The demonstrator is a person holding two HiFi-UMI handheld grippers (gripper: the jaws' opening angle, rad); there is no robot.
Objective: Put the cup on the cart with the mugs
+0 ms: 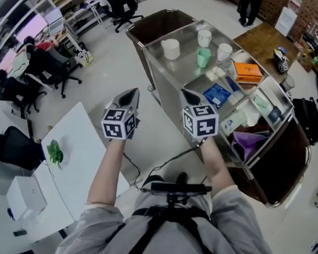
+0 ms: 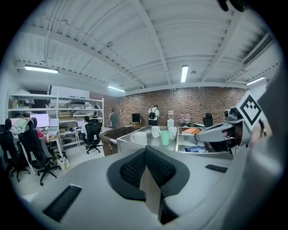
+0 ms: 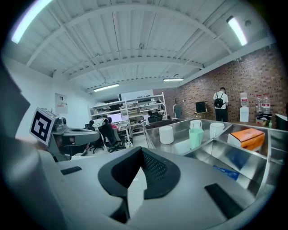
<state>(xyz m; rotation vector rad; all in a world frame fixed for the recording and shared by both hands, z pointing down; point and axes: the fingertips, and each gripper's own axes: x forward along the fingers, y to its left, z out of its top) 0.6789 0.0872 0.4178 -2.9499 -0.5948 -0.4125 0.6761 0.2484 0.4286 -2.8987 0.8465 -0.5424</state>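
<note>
A pale green cup [image 1: 203, 56] stands upright on the steel cart's top shelf [image 1: 185, 73], among three white mugs [image 1: 170, 48]. The left gripper view shows the cup [image 2: 165, 137] far ahead, and so does the right gripper view, where the cup [image 3: 195, 137] is beside a white mug [image 3: 166, 134]. My left gripper [image 1: 130, 93] hangs over the floor to the left of the cart, shut and empty. My right gripper [image 1: 188, 93] hovers at the cart's near edge, also shut with nothing in it. Both are well short of the cup. Each gripper's own view, left [image 2: 146, 150] and right [image 3: 141, 150], shows the pads together.
The cart's lower tray holds an orange box [image 1: 247, 71] and a blue packet [image 1: 217, 94], with a purple cloth [image 1: 249, 142] beneath. A brown bin [image 1: 157, 23] adjoins its far end. A white table [image 1: 79, 156] with a green plant [image 1: 55, 152] stands at the left. Office chairs [image 1: 52, 69] stand behind.
</note>
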